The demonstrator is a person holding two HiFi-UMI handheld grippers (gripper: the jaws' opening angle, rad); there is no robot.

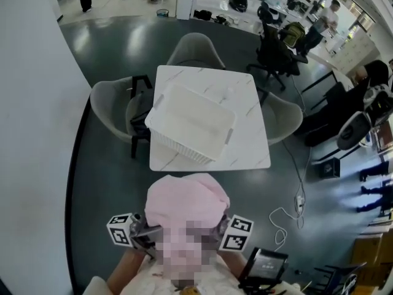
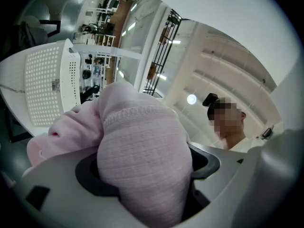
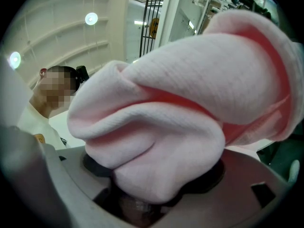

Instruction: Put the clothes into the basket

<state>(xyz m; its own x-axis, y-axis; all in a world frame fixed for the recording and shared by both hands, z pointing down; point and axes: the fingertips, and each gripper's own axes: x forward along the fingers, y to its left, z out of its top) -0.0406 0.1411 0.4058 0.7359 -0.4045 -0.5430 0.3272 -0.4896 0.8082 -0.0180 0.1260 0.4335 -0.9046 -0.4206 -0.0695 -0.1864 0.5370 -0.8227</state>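
While the pink garment [image 1: 186, 203] is clenched by the left tool [image 1: 149, 231] and right tool [image 1: 219, 228], it should be carried over the basket [image 1: 184, 147] ahead.

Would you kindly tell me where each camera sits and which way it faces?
Head view: worn on the head, looking steeply down at table, basket and pink garment; left gripper and right gripper show at the bottom.
Left gripper view: on the left gripper, tilted up past the clamped garment towards basket, ceiling and the person.
Right gripper view: on the right gripper, tilted up past the garment towards ceiling lights and the person.
Shared: both gripper views show garment and person.
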